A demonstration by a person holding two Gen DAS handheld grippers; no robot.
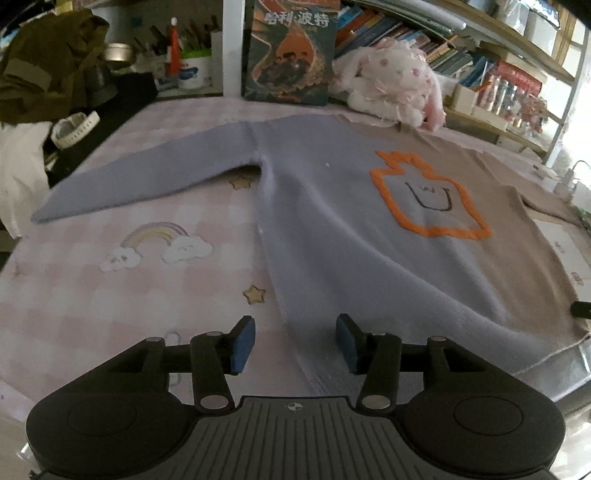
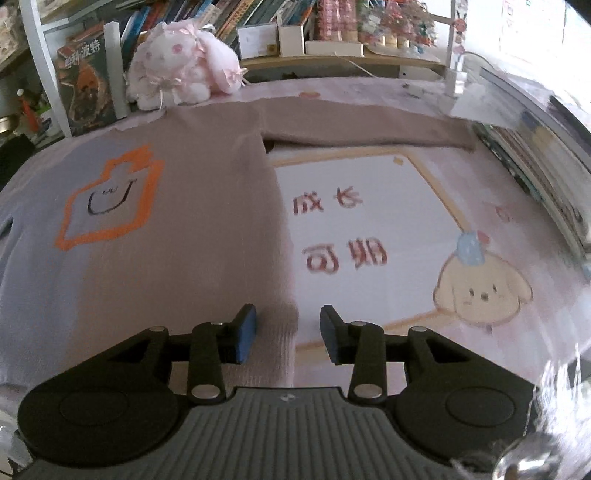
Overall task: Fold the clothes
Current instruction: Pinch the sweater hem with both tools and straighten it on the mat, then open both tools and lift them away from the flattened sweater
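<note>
A two-tone sweater [image 1: 325, 206], grey-blue on one half and tan on the other, lies flat and face up on the pink mat, with an orange outline patch [image 1: 428, 199] on its chest. Its grey-blue sleeve [image 1: 147, 181] stretches out to the left. In the right wrist view the tan half [image 2: 207, 229] and tan sleeve [image 2: 369, 129] spread to the right. My left gripper [image 1: 295, 341] is open over the sweater's bottom left corner. My right gripper [image 2: 288, 334] is open over the bottom right hem corner.
A pink plush rabbit [image 1: 391, 85] and a book [image 1: 291, 51] stand at the far edge by the collar. Bookshelves [image 2: 332, 26] line the back. A dark green garment [image 1: 44, 62] and a white watch [image 1: 74, 127] lie at far left. Books [image 2: 546, 177] lie stacked at right.
</note>
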